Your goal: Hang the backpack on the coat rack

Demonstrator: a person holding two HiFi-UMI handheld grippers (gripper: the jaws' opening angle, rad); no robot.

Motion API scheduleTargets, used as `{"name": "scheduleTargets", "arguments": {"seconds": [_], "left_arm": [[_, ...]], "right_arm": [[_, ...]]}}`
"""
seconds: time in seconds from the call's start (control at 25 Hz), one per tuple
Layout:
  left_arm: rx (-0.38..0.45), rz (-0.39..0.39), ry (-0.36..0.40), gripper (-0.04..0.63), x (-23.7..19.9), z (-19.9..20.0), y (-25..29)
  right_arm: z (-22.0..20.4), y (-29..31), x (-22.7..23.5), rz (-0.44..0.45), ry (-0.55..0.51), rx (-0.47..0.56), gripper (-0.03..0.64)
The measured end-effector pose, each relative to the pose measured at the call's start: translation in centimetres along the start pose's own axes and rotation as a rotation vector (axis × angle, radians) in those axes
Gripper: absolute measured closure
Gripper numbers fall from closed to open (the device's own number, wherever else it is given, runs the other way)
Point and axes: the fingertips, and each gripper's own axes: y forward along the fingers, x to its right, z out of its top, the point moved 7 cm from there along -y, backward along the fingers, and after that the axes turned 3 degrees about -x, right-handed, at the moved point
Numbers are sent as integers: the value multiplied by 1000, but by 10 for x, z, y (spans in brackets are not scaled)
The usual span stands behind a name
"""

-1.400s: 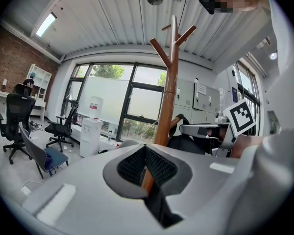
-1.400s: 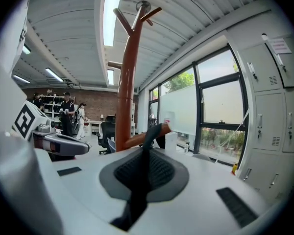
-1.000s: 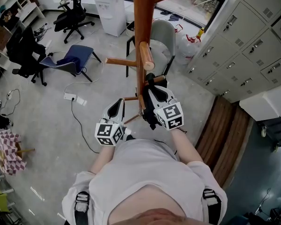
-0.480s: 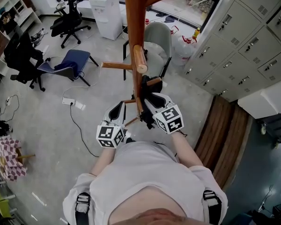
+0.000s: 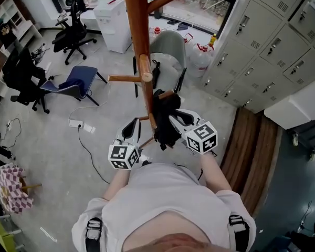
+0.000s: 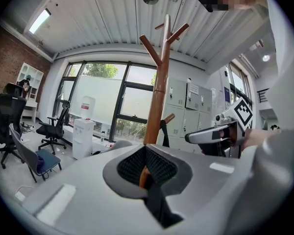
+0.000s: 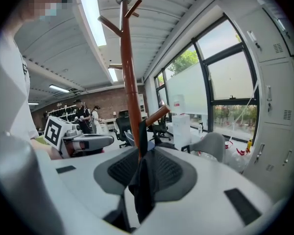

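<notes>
The wooden coat rack (image 5: 138, 35) rises right in front of me, with a round-ended peg (image 5: 145, 75) pointing my way. The black backpack (image 5: 165, 122) hangs against the pole just under a lower peg (image 5: 166, 94). My right gripper (image 5: 171, 117) is shut on a black strap (image 7: 142, 180) of the backpack, close to the pole (image 7: 129, 82). To the pole's left, my left gripper (image 5: 132, 123) has its jaws together, and I see nothing clearly held between them. Its own view shows the pole (image 6: 157, 102) straight ahead and the right gripper (image 6: 213, 135) beside it.
A grey chair (image 5: 168, 43) stands behind the rack. Grey lockers (image 5: 262, 51) line the right side. Left of the rack are a blue chair (image 5: 76, 77), black office chairs (image 5: 68, 25), a water dispenser (image 5: 113, 17) and a cable with a power strip (image 5: 76, 124) on the floor.
My right gripper has moved slightly right and toward me with the backpack strap, and more of the black backpack shows beside the pole. The left gripper has barely moved.
</notes>
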Motion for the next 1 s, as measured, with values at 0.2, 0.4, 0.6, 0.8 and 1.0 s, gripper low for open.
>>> {"name": "scheduleTargets", "arguments": {"seconds": [0.2, 0.4, 0.6, 0.8, 1.0], "left_arm": [[-1, -19, 10, 583, 6, 4, -1], [-1, -35, 16, 583, 14, 6, 1], [-1, -47, 20, 583, 22, 5, 3], [3, -45, 28, 583, 26, 6, 4], [14, -32, 34, 583, 26, 8, 4]], "right_arm": [[5, -25, 8, -67, 50, 70, 523], [7, -55, 15, -221, 38, 171, 552], [4, -83, 9, -373, -37, 307, 605], [-6, -92, 9, -401, 15, 334, 609], [-16, -96, 11, -457, 32, 332, 609]]}}
